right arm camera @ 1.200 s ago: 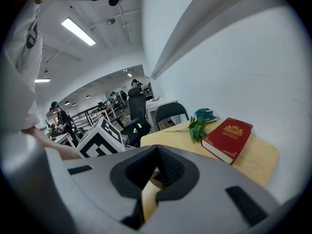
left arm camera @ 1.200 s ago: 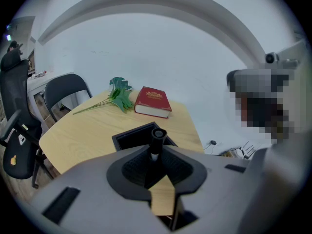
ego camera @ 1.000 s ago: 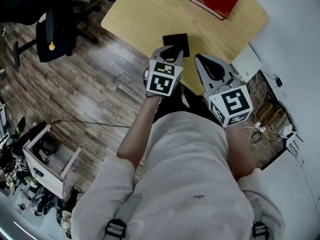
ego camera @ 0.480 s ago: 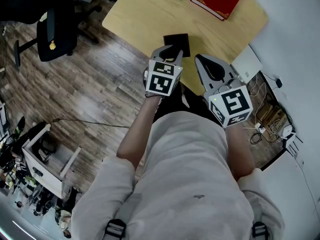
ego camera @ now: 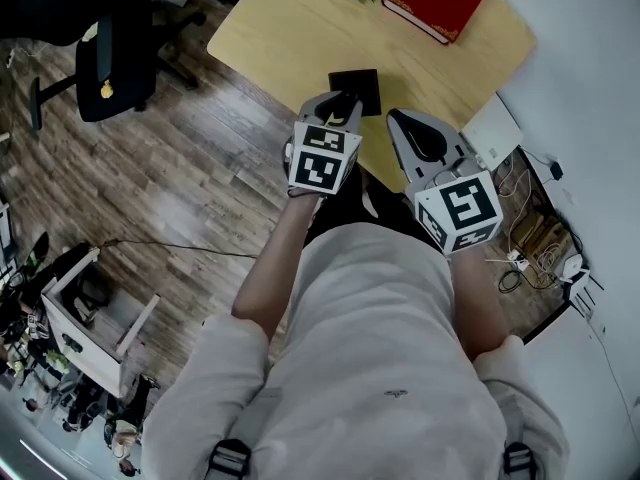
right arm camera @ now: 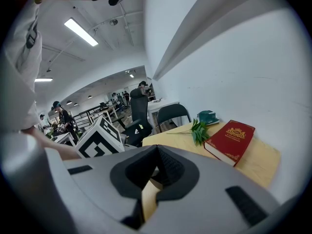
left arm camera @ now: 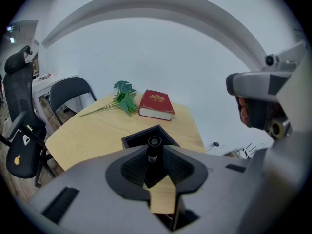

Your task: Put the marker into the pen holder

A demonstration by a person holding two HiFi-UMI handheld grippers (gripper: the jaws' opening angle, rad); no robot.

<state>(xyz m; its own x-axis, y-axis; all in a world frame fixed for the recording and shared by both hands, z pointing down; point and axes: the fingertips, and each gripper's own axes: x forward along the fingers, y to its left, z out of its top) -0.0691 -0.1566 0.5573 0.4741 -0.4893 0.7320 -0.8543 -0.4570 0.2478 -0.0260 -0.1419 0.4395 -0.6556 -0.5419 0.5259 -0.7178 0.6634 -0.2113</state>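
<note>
— State of the marker [left arm camera: 154, 152]?
— Black barrel, round end cap, a pale band below it. It stands upright, clamped between the closed jaws of the left gripper [left arm camera: 155, 167], near the pen holder [left arm camera: 134, 139] but not in it.
— The pen holder?
— Black, square, open-topped, standing on the wooden table [ego camera: 290, 38].
— The right gripper [right arm camera: 155, 174]?
— Jaws together, nothing between them; held beside the left.

The black marker [left arm camera: 154, 151], clamped in jaws, sits just before the square black pen holder [left arm camera: 137, 139].
</note>
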